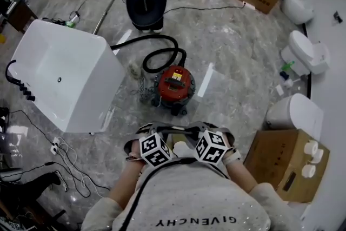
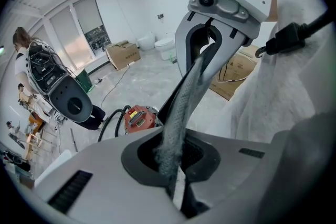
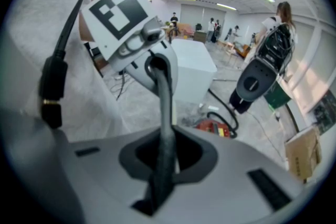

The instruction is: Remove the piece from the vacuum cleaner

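A white bathtub (image 1: 65, 78) stands on the floor (image 1: 232, 40). Near it sits the red vacuum cleaner (image 1: 174, 85), likely heavy and rigid. Its black hose (image 1: 162, 52) looks bendy, probably best gripped where it joins the body. Left claw (image 2: 191, 78) and right claw (image 3: 163, 86) are clenched, empty, well above it.

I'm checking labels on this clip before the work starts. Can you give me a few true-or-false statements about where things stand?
1. The red vacuum cleaner stands on the floor ahead of both grippers. True.
2. The left gripper holds the black hose. False: its jaws are together on nothing, and the hose lies on the floor by the vacuum cleaner.
3. The right gripper has its jaws together and empty. True.
4. In the head view, the white tub is right of the vacuum cleaner. False: it is on the left.
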